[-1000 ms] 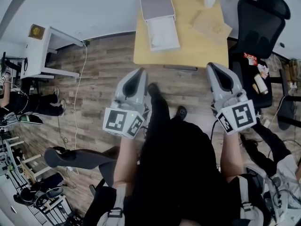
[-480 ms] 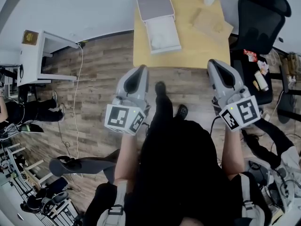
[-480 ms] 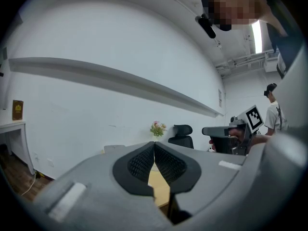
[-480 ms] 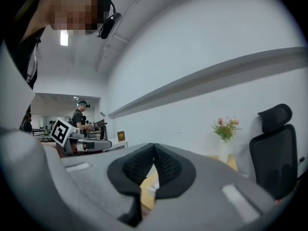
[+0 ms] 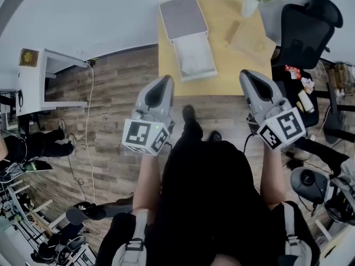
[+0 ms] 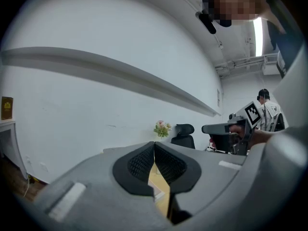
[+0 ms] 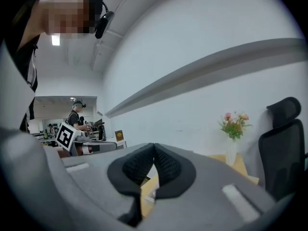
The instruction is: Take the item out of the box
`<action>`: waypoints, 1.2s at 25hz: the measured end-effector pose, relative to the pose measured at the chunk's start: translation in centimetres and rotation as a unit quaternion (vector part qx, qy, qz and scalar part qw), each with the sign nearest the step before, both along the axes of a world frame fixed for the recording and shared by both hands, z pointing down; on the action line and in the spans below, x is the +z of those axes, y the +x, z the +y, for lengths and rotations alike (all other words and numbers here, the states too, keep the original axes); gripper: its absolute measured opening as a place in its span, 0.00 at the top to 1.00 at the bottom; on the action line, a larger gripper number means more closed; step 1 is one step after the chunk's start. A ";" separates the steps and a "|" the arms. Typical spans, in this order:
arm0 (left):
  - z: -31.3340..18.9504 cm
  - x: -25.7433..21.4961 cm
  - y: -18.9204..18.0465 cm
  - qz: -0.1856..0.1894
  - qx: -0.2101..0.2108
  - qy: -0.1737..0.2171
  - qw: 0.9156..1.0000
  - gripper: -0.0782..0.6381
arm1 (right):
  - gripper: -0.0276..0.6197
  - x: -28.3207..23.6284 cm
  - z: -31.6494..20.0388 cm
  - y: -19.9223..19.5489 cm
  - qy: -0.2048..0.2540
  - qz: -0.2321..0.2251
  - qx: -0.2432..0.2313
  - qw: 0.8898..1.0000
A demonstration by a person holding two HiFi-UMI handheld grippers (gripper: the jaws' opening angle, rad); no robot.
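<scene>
Left gripper (image 5: 166,81) and right gripper (image 5: 244,75) pointed level, side by side, jaws together and empty, facing the surface (image 5: 236,65).

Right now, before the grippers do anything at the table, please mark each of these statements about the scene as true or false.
1. The box on the table is open. True.
2. The left gripper is holding something taken from the box. False: its jaws are together, with nothing between them.
3. A vase of flowers stands at a far corner of the table. True.
4. In the head view, the black chair is to the left of the table. False: it is to the right of it.
5. The right gripper has its jaws wide apart. False: they are together and hold nothing.
</scene>
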State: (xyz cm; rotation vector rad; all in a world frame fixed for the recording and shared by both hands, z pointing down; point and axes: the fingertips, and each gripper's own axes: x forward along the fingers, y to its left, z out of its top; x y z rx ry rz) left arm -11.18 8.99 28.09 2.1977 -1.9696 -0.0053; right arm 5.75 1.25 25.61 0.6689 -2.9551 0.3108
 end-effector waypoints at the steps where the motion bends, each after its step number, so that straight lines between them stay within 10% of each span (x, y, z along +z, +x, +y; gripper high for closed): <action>1: -0.5 0.2 -0.5 0.001 0.007 -0.004 1.000 0.88 | 0.95 0.2 -0.3 -0.6 -0.005 0.001 0.001 1.000; 30: -11.0 10.3 -6.5 -0.006 0.180 -0.111 0.977 0.87 | 0.95 7.0 -4.1 -8.0 -0.060 0.050 0.086 0.993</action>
